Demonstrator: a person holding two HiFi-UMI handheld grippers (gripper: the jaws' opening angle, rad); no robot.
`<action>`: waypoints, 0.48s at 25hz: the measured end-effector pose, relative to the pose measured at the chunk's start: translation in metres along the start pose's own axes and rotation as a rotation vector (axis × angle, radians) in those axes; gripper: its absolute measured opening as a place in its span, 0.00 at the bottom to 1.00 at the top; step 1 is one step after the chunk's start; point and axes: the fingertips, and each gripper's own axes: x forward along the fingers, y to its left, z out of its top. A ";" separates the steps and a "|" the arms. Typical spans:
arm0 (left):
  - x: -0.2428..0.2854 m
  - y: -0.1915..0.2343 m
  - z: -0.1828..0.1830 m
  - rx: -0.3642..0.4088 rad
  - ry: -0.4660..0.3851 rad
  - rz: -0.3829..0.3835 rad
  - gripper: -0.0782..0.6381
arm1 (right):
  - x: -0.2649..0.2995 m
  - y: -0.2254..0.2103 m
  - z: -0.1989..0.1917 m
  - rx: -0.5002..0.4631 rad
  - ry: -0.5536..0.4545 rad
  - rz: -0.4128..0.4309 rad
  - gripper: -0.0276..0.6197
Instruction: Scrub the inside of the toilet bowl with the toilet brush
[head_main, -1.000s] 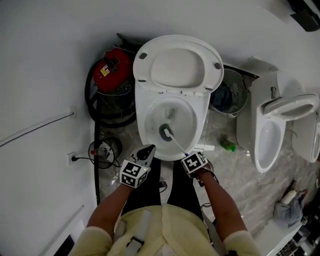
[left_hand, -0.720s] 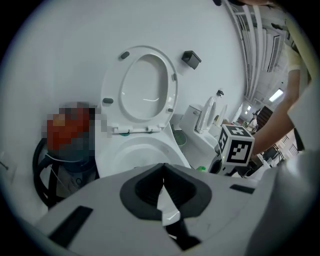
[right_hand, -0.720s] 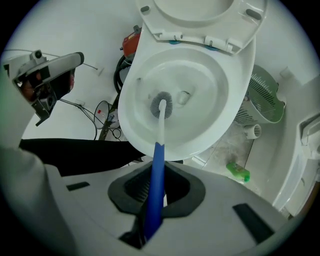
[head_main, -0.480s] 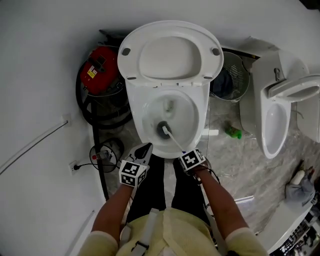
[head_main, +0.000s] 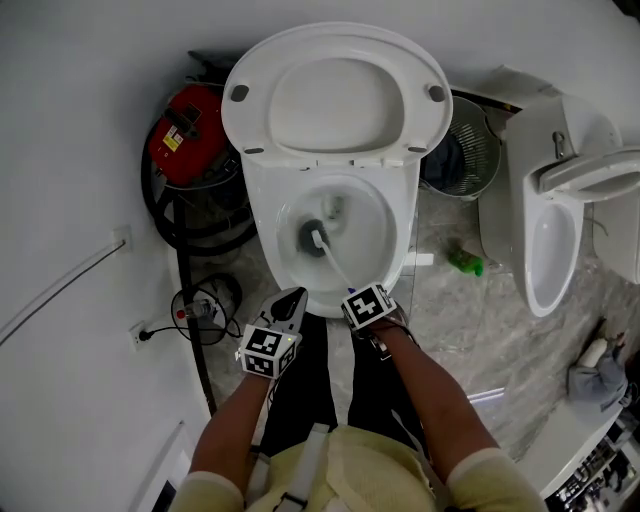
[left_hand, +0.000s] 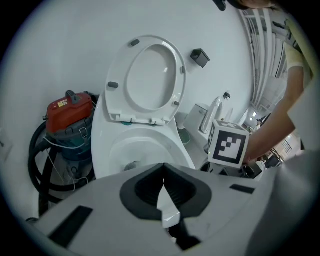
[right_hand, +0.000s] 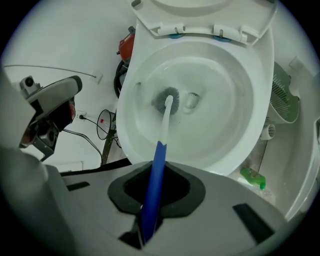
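Note:
The white toilet bowl (head_main: 392, 235) stands open in the head view, its seat and lid (head_main: 335, 95) raised against the wall. The toilet brush's bristle head (head_main: 311, 235) rests low in the bowl, left of the drain. My right gripper (head_main: 358, 296) hovers over the bowl's front rim, shut on the brush's blue handle (right_hand: 155, 175), which runs on into a white shaft ending in the bristles (right_hand: 166, 99). My left gripper (head_main: 291, 301) hangs just left of it at the rim, shut with nothing in it (left_hand: 163, 172).
A red vacuum cleaner (head_main: 185, 130) with a black hose sits left of the toilet. A wire bin (head_main: 462, 155), a green bottle (head_main: 462, 263) on the floor and another white fixture (head_main: 560, 240) are to the right. Cables and a plug (head_main: 195, 310) lie at the left wall.
The brush head has slid left inside the bowl, and my right gripper has shifted left with it. The left gripper stays at the front rim.

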 end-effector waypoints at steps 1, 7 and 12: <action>0.001 0.001 0.000 -0.001 -0.003 0.001 0.13 | 0.000 -0.001 0.004 0.005 -0.004 -0.001 0.12; 0.004 0.008 0.001 0.003 -0.008 0.013 0.13 | 0.001 -0.010 0.027 0.018 -0.035 -0.013 0.12; 0.007 0.015 0.005 0.009 -0.016 0.021 0.13 | -0.004 -0.013 0.042 0.050 -0.050 -0.018 0.12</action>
